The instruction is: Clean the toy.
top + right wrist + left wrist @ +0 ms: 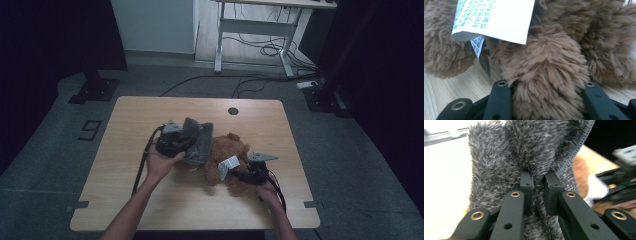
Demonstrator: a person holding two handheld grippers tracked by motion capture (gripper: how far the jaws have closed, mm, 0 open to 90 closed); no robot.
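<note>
Left gripper, at the middle of the wooden table, has its jaws clamped nearly together on a fold of a grey fuzzy garment with a ribbed edge; in the high view the fabric stands raised off the table beside the gripper, its lower edge against the toy. Right gripper has its jaws closed around a plush limb of the brown teddy bear, which lies on the table right of centre. A white printed label hangs from the bear just above the gripped limb.
</note>
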